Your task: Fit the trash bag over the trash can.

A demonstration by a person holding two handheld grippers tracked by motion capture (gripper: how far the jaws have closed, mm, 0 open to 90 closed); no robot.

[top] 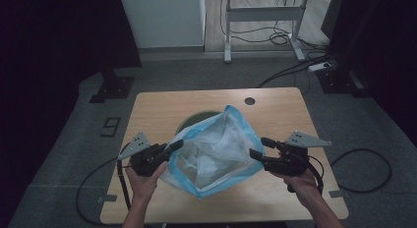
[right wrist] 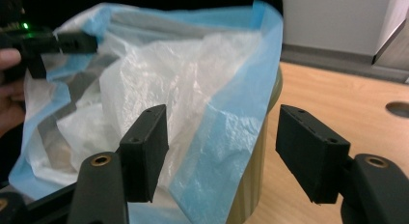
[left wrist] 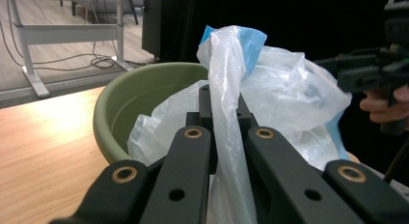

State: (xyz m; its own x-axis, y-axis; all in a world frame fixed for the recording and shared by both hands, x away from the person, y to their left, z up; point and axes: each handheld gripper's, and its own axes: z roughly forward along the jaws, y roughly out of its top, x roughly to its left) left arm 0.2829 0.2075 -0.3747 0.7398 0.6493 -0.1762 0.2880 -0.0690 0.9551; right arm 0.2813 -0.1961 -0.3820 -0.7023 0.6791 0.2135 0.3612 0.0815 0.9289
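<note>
Two grippers are seen at the near half of a wooden table, one at each side of a plastic bag. Around the table, a grey carpet is seen, with a black cable looped on it at the right and a white desk frame standing well behind. A round hole is cut in the tabletop near its far edge.

At the left, the left gripper is held in a hand, and its jaws are clamped together on a gathered fold of the bag's rim; in the left gripper view the thin plastic is pinched between them. Just behind the bag, a green bowl stands on the table, and the bag is draped into and over it. The bag is translucent white with a blue rim, its mouth is held open, and crumpled clear plastic is seen inside; what else lies in it cannot be told.

At the right, the right gripper is held with its jaws apart. The bag's blue edge hangs between them, and neither pad is pressed on it.
</note>
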